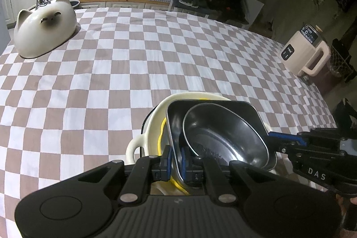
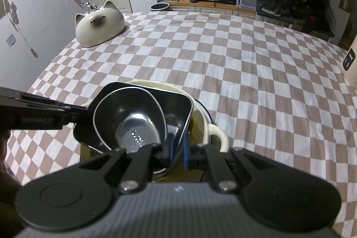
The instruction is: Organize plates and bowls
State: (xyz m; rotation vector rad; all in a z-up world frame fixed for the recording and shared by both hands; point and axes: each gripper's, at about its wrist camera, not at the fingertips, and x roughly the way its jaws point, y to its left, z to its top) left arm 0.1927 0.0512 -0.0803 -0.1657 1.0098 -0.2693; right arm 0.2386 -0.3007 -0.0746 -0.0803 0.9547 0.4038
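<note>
Two grippers, our left gripper and right gripper, clamp opposite rims of the rectangular steel tray holding the oval steel dish, nested in the cream handled ceramic bowl on the checkered tablecloth; uneven lifting could tip the dish out.

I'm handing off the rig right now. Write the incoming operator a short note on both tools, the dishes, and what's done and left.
Left tool: shut on the near rim of the square metal tray.
Right tool: shut on the opposite rim of the same tray.
Stack: oval metal dish lies in the square tray, which is tilted over the cream handled pot; a yellow plate edge shows between them.
Apart: cat-shaped bowl, upside down at the far left corner of the checkered tablecloth.
Done: metal pieces nested.
Left: settle the tray, probably add the cat bowl.
</note>
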